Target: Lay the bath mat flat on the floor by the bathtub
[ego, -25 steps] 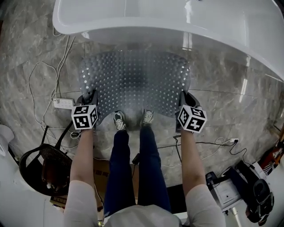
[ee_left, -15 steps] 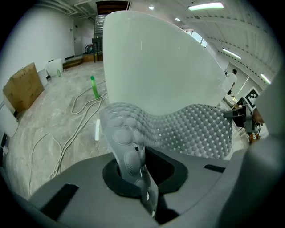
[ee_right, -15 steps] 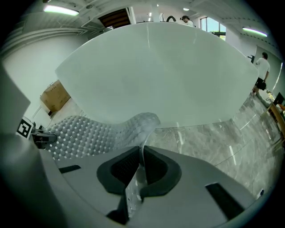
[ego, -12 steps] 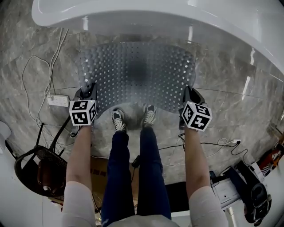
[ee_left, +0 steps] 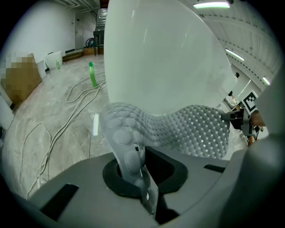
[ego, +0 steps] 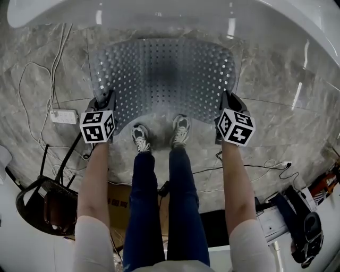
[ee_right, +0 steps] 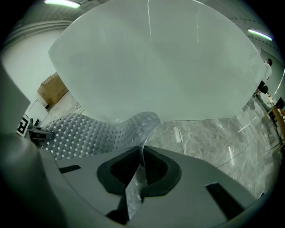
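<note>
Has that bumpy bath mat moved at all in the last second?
Yes, slightly. Judged against the power strip lying at the left, the bath mat has edged forward, toward the bathtub.

I count one mat (ego: 164,74) and one tub (ego: 175,13). There are two tools: one left hand-held gripper (ego: 105,100) and one right hand-held gripper (ego: 226,100). Each carries one marker cube, so two cubes, the left cube (ego: 97,126) and the right cube (ego: 235,127). I see two shoes, a left shoe (ego: 140,138) and a right shoe (ego: 180,129). On the floor (ego: 276,117) I count one power strip (ego: 62,116) and one chair (ego: 45,202). I can't number the cables exactly: at least one white cable (ego: 32,90) and one black cable (ego: 255,167). The left gripper view adds one green bottle (ee_left: 92,75), and the right gripper view adds one cardboard box (ee_right: 52,88).
</note>
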`<state>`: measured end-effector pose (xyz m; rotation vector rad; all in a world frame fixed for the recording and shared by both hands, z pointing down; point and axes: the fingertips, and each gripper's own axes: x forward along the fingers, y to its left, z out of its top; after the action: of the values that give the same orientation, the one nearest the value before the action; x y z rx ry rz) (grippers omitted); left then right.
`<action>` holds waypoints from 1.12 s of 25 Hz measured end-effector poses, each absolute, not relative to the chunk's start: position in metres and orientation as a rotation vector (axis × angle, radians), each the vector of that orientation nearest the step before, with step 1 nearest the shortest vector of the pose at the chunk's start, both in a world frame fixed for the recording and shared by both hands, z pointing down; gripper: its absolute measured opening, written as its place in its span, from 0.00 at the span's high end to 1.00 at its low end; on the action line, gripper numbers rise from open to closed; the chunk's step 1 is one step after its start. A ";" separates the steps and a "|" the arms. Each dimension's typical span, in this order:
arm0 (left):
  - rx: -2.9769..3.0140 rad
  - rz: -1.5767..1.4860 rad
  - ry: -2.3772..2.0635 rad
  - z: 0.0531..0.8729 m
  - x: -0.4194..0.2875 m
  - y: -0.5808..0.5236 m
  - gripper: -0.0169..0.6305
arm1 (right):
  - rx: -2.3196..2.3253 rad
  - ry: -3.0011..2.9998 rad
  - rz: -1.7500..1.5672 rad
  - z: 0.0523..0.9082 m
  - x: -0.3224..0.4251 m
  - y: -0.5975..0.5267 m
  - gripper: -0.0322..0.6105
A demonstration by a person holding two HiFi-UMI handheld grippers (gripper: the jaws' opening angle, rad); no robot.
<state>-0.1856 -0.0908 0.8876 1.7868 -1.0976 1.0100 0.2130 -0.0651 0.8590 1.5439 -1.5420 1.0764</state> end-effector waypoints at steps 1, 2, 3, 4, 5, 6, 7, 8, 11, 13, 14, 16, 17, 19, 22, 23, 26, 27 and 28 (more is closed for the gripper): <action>1.778 1.007 -1.098 0.893 -0.186 -0.091 0.91 | 1.543 -1.538 1.077 0.865 0.213 -0.066 0.89; 1.767 1.005 -1.099 0.898 -0.186 -0.091 0.91 | 1.541 -1.535 1.077 0.870 0.213 -0.067 0.89; 1.757 1.006 -1.100 0.903 -0.186 -0.091 0.91 | 1.538 -1.531 1.077 0.875 0.214 -0.068 0.89; 1.750 1.009 -1.098 0.908 -0.186 -0.092 0.91 | 1.535 -1.527 1.076 0.880 0.214 -0.068 0.89; 1.748 1.015 -1.096 0.912 -0.187 -0.093 0.91 | 1.533 -1.523 1.076 0.884 0.214 -0.068 0.89; 1.749 1.021 -1.094 0.915 -0.187 -0.094 0.91 | 1.532 -1.520 1.075 0.888 0.214 -0.068 0.89; 1.750 1.026 -1.094 0.918 -0.187 -0.096 0.91 | 1.532 -1.517 1.074 0.892 0.214 -0.068 0.89; 1.750 1.027 -1.095 0.921 -0.187 -0.097 0.91 | 1.532 -1.516 1.071 0.895 0.214 -0.068 0.89; 1.739 1.020 -1.103 0.928 -0.189 -0.097 0.91 | 1.533 -1.511 1.063 0.903 0.215 -0.069 0.89; 1.733 1.022 -1.103 0.933 -0.190 -0.097 0.91 | 1.533 -1.506 1.058 0.908 0.215 -0.069 0.89; 1.732 1.026 -1.102 0.936 -0.191 -0.097 0.91 | 1.533 -1.505 1.054 0.911 0.215 -0.070 0.89; 1.732 1.035 -1.101 0.941 -0.192 -0.098 0.91 | 1.532 -1.504 1.044 0.915 0.216 -0.072 0.89; 1.733 1.040 -1.101 0.944 -0.192 -0.099 0.91 | 1.532 -1.503 1.039 0.917 0.217 -0.073 0.89; 1.731 1.045 -1.101 0.948 -0.192 -0.099 0.91 | 1.531 -1.498 1.035 0.922 0.218 -0.073 0.89; 1.725 1.047 -1.106 0.955 -0.192 -0.101 0.91 | 1.530 -1.486 1.029 0.928 0.220 -0.072 0.89; 1.726 1.051 -1.108 0.958 -0.191 -0.102 0.91 | 1.531 -1.480 1.025 0.931 0.221 -0.072 0.89; 1.725 1.071 -1.112 0.966 -0.193 -0.104 0.91 | 1.533 -1.462 1.009 0.938 0.224 -0.070 0.89; 1.719 1.077 -1.114 0.969 -0.195 -0.104 0.91 | 1.531 -1.458 1.005 0.940 0.225 -0.070 0.89; 1.712 1.082 -1.116 0.972 -0.197 -0.104 0.91 | 1.528 -1.456 1.001 0.943 0.225 -0.071 0.89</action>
<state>-0.1967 -0.1040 0.9720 1.7118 -1.1156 1.0824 0.2250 -0.0706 0.9429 1.5280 -1.4564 1.0010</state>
